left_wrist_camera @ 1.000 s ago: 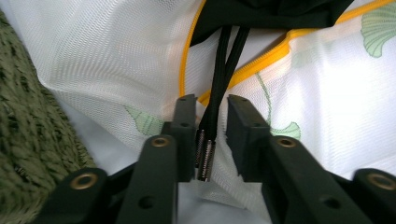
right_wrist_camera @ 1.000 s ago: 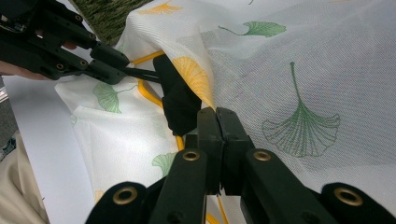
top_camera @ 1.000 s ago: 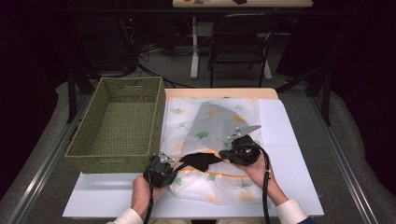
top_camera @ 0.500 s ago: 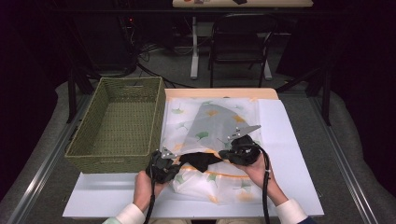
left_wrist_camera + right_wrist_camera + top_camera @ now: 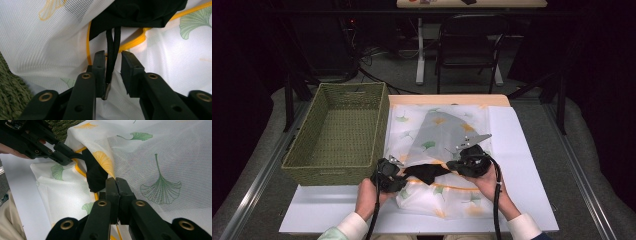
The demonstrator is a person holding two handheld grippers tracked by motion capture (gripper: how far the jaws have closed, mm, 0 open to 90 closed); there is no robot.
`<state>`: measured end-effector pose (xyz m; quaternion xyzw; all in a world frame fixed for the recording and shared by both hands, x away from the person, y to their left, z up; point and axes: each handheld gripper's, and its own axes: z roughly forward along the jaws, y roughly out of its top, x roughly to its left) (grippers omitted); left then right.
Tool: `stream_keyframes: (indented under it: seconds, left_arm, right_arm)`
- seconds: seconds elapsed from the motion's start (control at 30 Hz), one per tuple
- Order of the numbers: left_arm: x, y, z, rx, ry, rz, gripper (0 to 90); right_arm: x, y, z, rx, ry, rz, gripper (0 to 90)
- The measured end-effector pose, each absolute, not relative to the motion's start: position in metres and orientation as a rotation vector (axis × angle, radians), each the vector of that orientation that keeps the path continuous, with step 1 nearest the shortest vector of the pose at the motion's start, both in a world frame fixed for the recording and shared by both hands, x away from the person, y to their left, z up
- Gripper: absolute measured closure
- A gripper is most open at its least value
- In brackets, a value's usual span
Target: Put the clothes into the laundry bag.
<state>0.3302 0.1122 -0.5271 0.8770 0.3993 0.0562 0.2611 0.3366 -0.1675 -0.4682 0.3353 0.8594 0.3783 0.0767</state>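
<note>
Lower centre of the high view: my right gripper (image 5: 115, 181) is clamped on the mesh laundry bag (image 5: 432, 135) edge to hold its mouth up. My left gripper (image 5: 113, 65), jaws just parting, stands loose around the black garment's (image 5: 424, 172) drawstring (image 5: 111, 52).

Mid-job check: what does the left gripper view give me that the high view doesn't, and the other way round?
Left gripper view alone: a black drawstring with a metal tip, hanging between the left gripper's parted jaws, which have just been opening; the pads are not pressing it.

High view alone: the green wicker basket, the right gripper and the white board underneath.

Shared: the white mesh bag with ginkgo print and yellow zipper, and the black garment sticking out of it.
</note>
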Motion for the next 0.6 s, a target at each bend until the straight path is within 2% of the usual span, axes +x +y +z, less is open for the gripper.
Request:
stream_keyframes:
  seconds: [0.1, 0.23, 0.6]
  left_arm:
    - [0.334, 0.108, -0.529, 2.380, 1.073, 0.156, 73.6]
    - [0.336, 0.102, -0.527, 2.383, 1.039, 0.168, 84.0]
    - [0.354, 0.086, -0.522, 2.272, 1.038, 0.262, 84.8]
  right_arm:
    - [0.337, -0.167, -0.469, 1.004, 2.576, 1.132, 89.2]
    - [0.337, -0.167, -0.469, 1.008, 2.575, 1.134, 89.2]
    - [0.337, -0.168, -0.468, 1.004, 2.574, 1.136, 89.3]
